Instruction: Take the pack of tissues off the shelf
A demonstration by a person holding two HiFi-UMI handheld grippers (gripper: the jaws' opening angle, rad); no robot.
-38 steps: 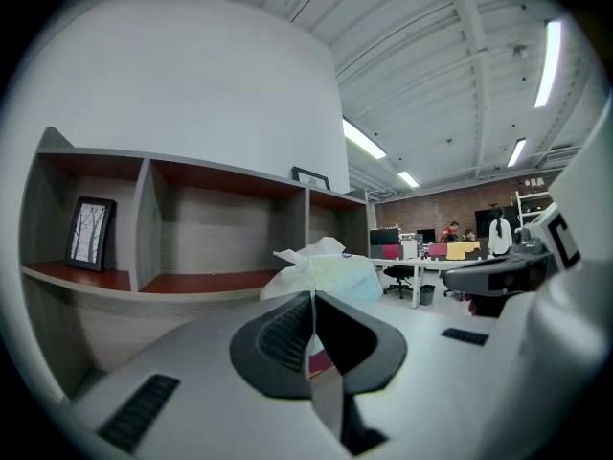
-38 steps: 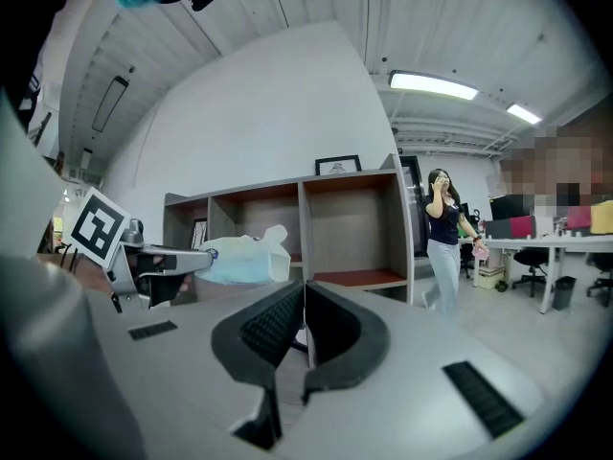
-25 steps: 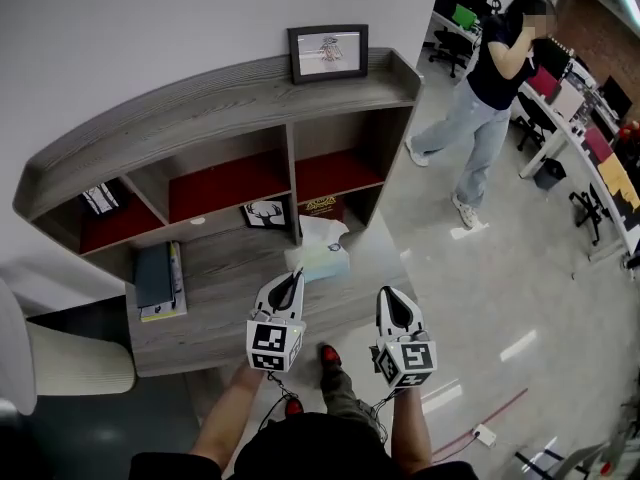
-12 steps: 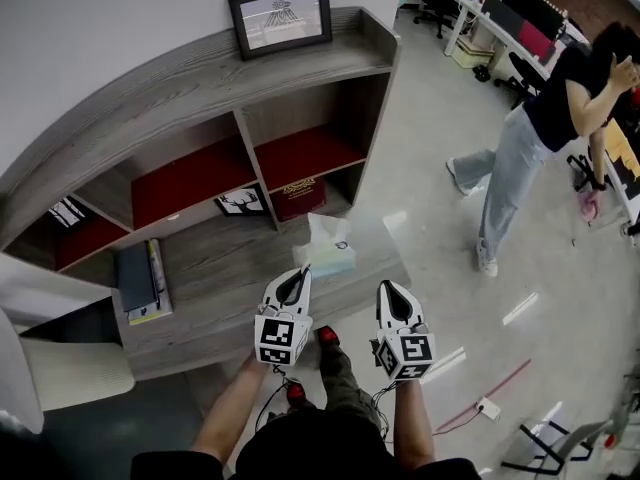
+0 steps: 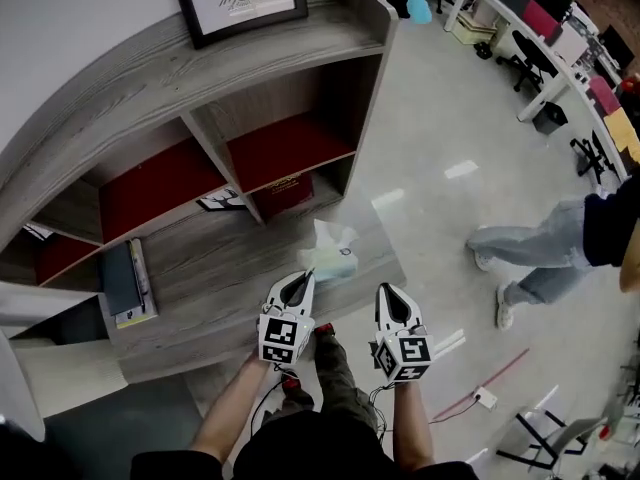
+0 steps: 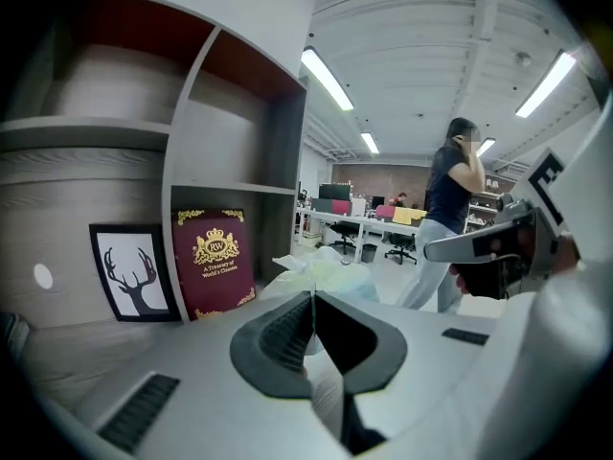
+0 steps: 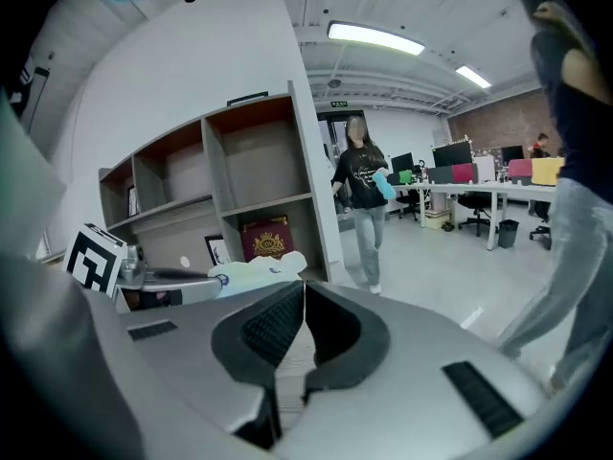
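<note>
a: two grippers, both with jaws pressed together and nothing between them. the left gripper (image 5: 297, 280) points at the pack of tissues (image 5: 331, 257) from just short of it. the right gripper (image 5: 388, 293) hangs alongside, further right and clear of the pack.

b: where's the pack exactly?

a: on the low open ledge of the shelf (image 5: 215, 268), near its right-hand end, in front of the red book (image 5: 288, 190). a white tissue sticks up out of its top.

b: heavy, you think?

a: hardly anything, i'd guess. it looks like a thin soft wrap with paper inside, so it should squash under pressure, and the film may slide on the pads. nothing in it to break.

b: so where would you take hold?

a: across the body, on its two opposite sides, low down. not by the loose tissue, since i reckon that would just pull out. the jaws need to part first, wide enough to straddle it, then close gently so it neither buckles nor skids toward the ledge's edge.
</note>
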